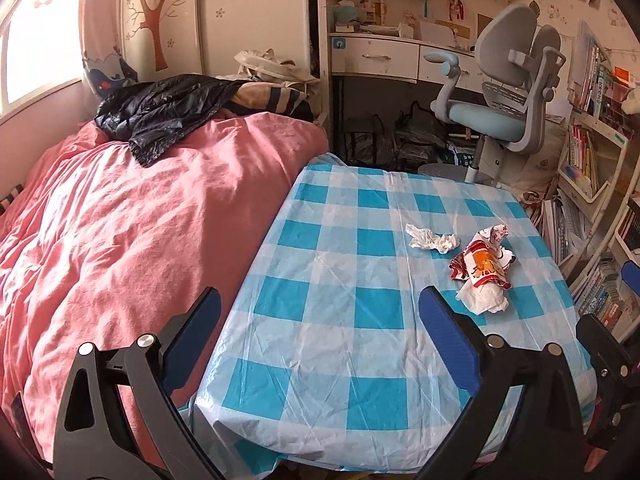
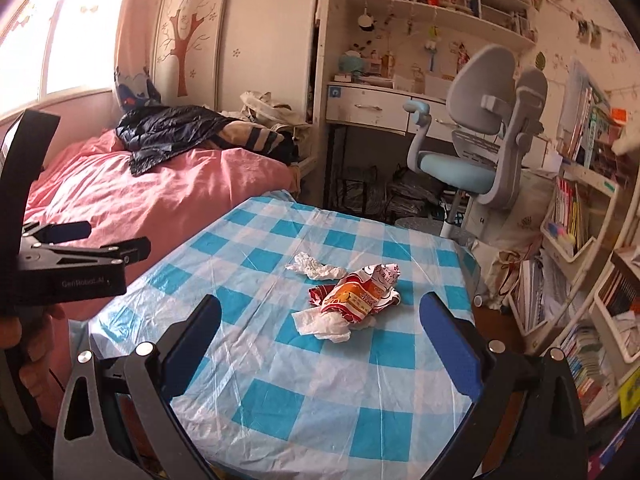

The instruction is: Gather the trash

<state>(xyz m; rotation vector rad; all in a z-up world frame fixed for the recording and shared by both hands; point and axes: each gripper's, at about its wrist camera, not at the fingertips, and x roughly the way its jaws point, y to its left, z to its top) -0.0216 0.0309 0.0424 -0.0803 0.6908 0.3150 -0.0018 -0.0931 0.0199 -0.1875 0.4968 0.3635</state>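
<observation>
Trash lies on a table with a blue-and-white checked cloth [image 1: 332, 272] [image 2: 280, 380]. A crumpled red, orange and white wrapper [image 1: 482, 262] [image 2: 358, 294] lies on a white tissue [image 1: 484, 300] [image 2: 326, 326]. A second crumpled white tissue [image 1: 430, 239] [image 2: 316, 268] lies just beyond it. My left gripper [image 1: 320, 320] is open and empty over the table's near left part, with the trash ahead to its right. My right gripper [image 2: 320, 326] is open and empty, with the wrapper and tissue ahead between its fingers. The left gripper's body also shows in the right wrist view [image 2: 72, 256].
A bed with a pink cover [image 1: 120, 220] [image 2: 140, 196] adjoins the table's left side, with a black jacket [image 1: 160, 112] on it. A grey-blue desk chair [image 1: 500, 112] [image 2: 480, 152] and a white desk [image 1: 380, 56] stand behind. Bookshelves [image 1: 592, 200] [image 2: 580, 240] line the right.
</observation>
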